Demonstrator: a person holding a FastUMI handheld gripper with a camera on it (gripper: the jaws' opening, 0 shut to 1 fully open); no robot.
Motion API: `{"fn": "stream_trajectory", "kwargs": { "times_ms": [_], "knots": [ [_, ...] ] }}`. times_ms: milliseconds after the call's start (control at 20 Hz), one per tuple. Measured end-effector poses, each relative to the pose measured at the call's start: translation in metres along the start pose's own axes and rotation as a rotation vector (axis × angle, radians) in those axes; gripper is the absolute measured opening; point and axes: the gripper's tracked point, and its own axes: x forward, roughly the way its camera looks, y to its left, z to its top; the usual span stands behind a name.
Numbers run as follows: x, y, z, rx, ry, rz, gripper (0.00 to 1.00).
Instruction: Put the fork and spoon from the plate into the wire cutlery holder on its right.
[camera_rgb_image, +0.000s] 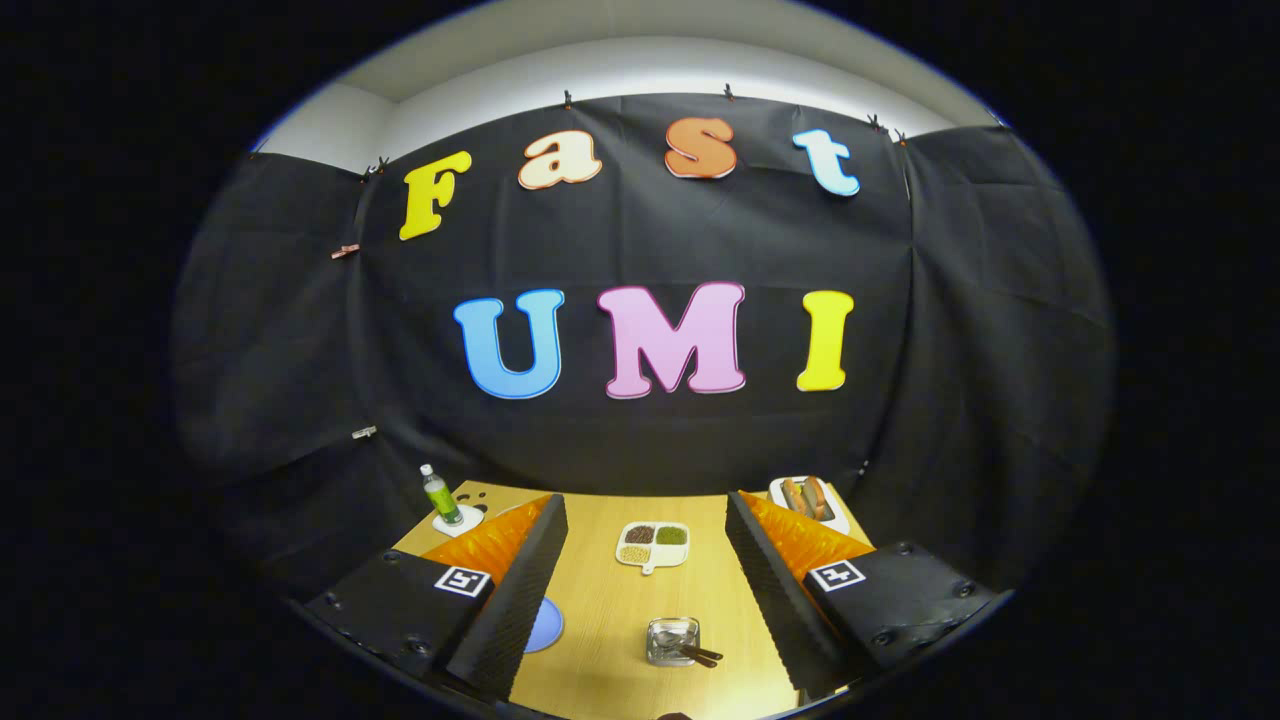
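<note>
- Your gripper (645, 600) is the nearest thing here, and its two ribbed fingers (520, 590) are spread wide with nothing between them but bare tabletop, so you're holding nothing.
- Next biggest is the light wooden table (600, 620), running from under the fingers out to the booth's black cloth wall.
- Peeking out from behind the left finger is a round blue plate (546, 625). Most of it is hidden, so you can't tell from here what's lying on it.
- Between the fingers and close in sits a small square shiny metal holder (672, 640). That looks like your cutlery holder, though whether it's wire is too small to tell.
- Dark-handled utensils (698, 655) poke out of the holder's right side. You can't make out whether it's the fork, the spoon or both.
- Further out between the fingers there's a white four-compartment dish of dried beans and grains (654, 544).
- Beyond the right finger is a white tray of sausages (808, 499).
- Beyond the left finger a small green-labelled clear bottle (439, 496) stands upright on a white coaster.
- My read: at least part of the job looks done already, since something's in the holder. Check the plate for leftovers before you call it finished.
</note>
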Motion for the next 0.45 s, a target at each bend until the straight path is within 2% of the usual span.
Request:
{"fn": "stream_trajectory", "kwargs": {
  "times_ms": [450],
  "knots": [
    [0.0,0.008,-0.032,0.041,0.008,-0.015,0.99]
  ]
}}
